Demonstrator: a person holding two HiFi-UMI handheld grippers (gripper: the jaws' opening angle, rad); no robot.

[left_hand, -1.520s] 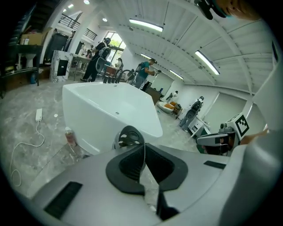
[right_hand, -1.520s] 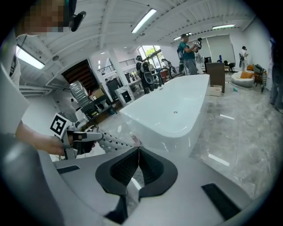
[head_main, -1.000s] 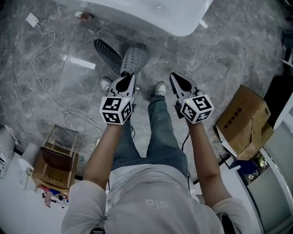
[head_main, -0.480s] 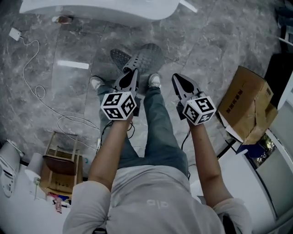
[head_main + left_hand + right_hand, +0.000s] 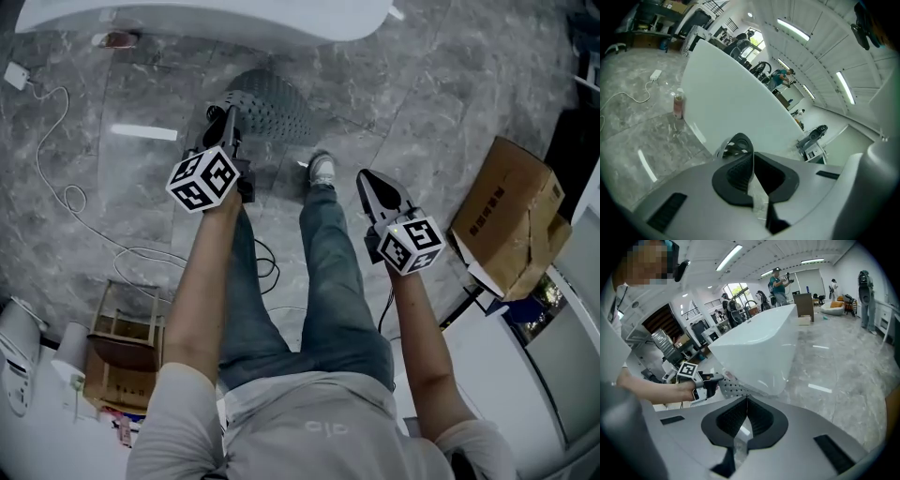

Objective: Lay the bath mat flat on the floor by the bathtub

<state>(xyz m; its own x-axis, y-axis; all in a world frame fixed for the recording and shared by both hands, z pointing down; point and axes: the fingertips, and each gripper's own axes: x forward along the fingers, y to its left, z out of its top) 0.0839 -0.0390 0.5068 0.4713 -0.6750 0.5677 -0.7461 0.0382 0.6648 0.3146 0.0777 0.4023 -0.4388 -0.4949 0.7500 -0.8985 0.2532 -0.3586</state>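
Beside the white bathtub (image 5: 234, 17), the left gripper's (image 5: 228, 116) fingers clamp the grey perforated rubber bath mat (image 5: 277, 105). Farther from the tub, the right gripper's (image 5: 367, 178) fingers are together and empty.

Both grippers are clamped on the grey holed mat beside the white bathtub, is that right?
Not quite. Only the left gripper is clamped on the mat by the bathtub. The right gripper is shut on nothing, clear of the mat, as the right gripper view shows.
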